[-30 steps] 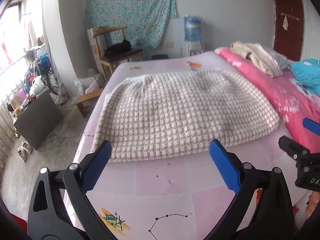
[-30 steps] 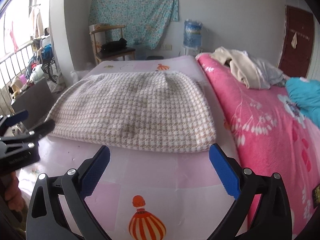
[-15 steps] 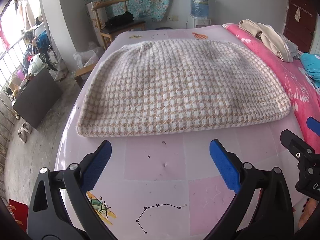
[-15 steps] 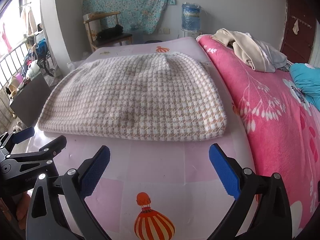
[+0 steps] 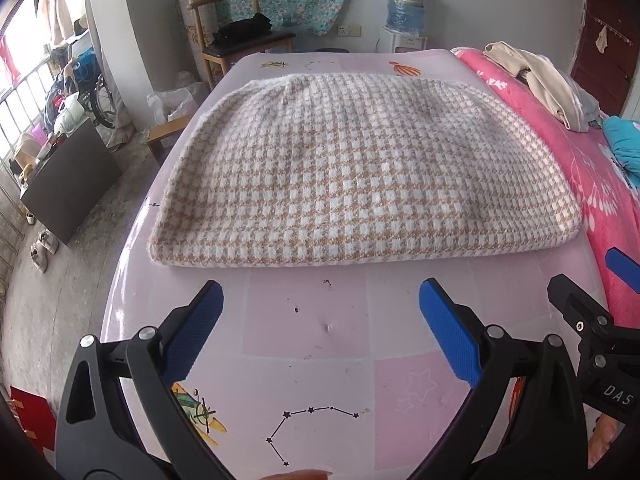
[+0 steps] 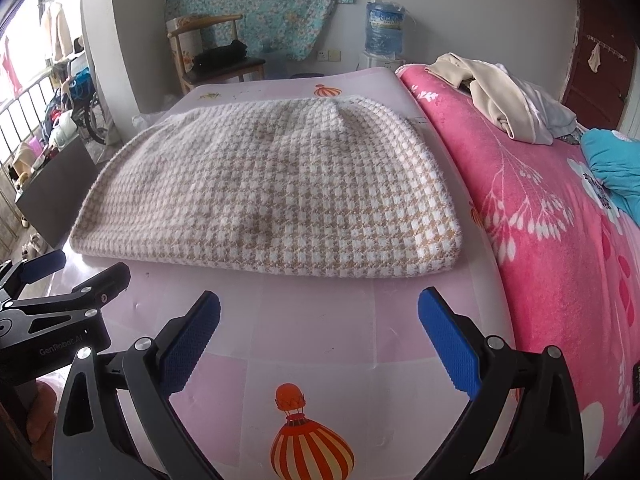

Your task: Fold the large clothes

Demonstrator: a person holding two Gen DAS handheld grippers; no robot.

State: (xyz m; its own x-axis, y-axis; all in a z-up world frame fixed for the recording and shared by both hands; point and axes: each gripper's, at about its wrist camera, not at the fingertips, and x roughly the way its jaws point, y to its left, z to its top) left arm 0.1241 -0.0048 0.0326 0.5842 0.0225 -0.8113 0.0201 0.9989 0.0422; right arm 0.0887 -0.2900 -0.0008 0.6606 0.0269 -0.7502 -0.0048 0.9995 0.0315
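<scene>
A folded houndstooth knit garment [image 5: 356,168], beige and white, lay flat on the pink sheet [image 5: 312,332] covering the bed, its near folded edge running across just ahead of both tools. The left gripper [image 5: 320,312] hovered over bare sheet short of that edge, its blue-padded fingers [image 5: 192,332] spread wide and holding nothing. The right gripper [image 6: 320,316] sat likewise, fingers [image 6: 448,340] spread apart and empty, near the garment's right corner.

The left wrist view alone showed a constellation print [image 5: 312,420] and a small aeroplane print [image 5: 200,412] on the sheet below the fingers, plus the tip of the right gripper at its right margin. The right wrist view alone showed a striped hot-air balloon print [image 6: 312,444] close under the camera, and the left gripper [image 6: 48,292] off to the left with its fingers also apart.

Both views took in the pink floral blanket [image 6: 560,240] along the garment's right side, a heap of cream clothes [image 6: 492,96] on it, a turquoise item [image 6: 612,164] further right, a wooden chair [image 5: 240,44] by the wall, a water dispenser bottle [image 5: 406,4] and a floral cloth [image 6: 260,4] hung behind
</scene>
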